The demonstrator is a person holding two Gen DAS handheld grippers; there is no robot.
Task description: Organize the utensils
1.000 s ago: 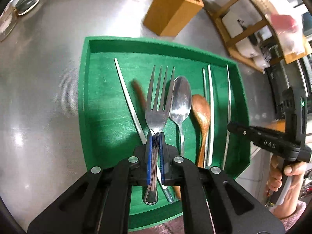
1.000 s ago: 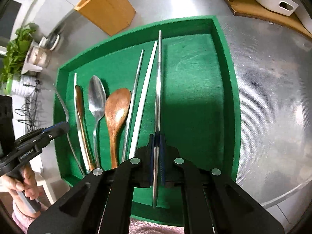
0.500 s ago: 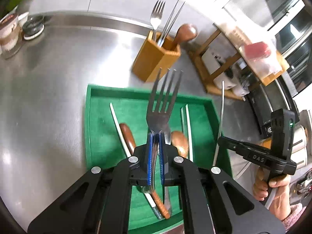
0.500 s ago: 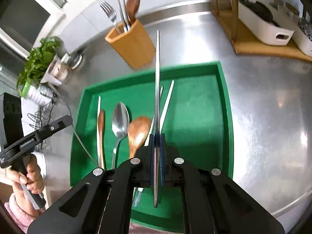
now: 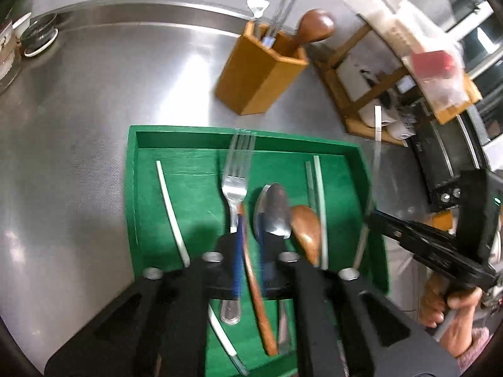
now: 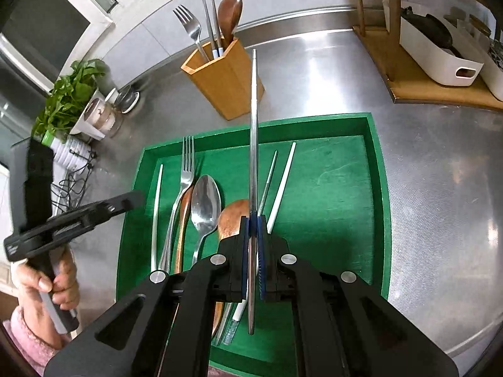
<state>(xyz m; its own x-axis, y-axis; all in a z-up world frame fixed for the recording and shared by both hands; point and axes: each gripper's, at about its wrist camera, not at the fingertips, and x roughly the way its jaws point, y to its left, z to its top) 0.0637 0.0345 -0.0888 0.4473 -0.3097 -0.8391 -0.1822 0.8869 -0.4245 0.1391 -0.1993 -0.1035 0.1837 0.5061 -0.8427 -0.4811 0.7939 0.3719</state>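
Observation:
My left gripper (image 5: 248, 220) has its jaws parted and holds nothing. The steel fork (image 5: 234, 185) lies blurred in the green tray (image 5: 132, 188) below it, on a brown wooden utensil (image 5: 254, 279). My right gripper (image 6: 253, 220) is shut on a steel chopstick (image 6: 254, 132) and holds it up above the tray (image 6: 377, 163), its tip toward the wooden holder (image 6: 226, 84). The fork also shows in the right wrist view (image 6: 185, 169), next to a steel spoon (image 6: 204, 201) and a wooden spoon (image 6: 232, 216).
The wooden holder (image 5: 257, 72) stands behind the tray with a fork, chopsticks and a wooden spoon in it. More chopsticks (image 6: 283, 182) lie in the tray. A wooden rack (image 6: 408, 78) with a white bin is at the right. Jars and a plant (image 6: 69, 97) are at the left.
My left gripper has opened and the fork has dropped from it into the tray. My right gripper has lifted the chopstick a little higher.

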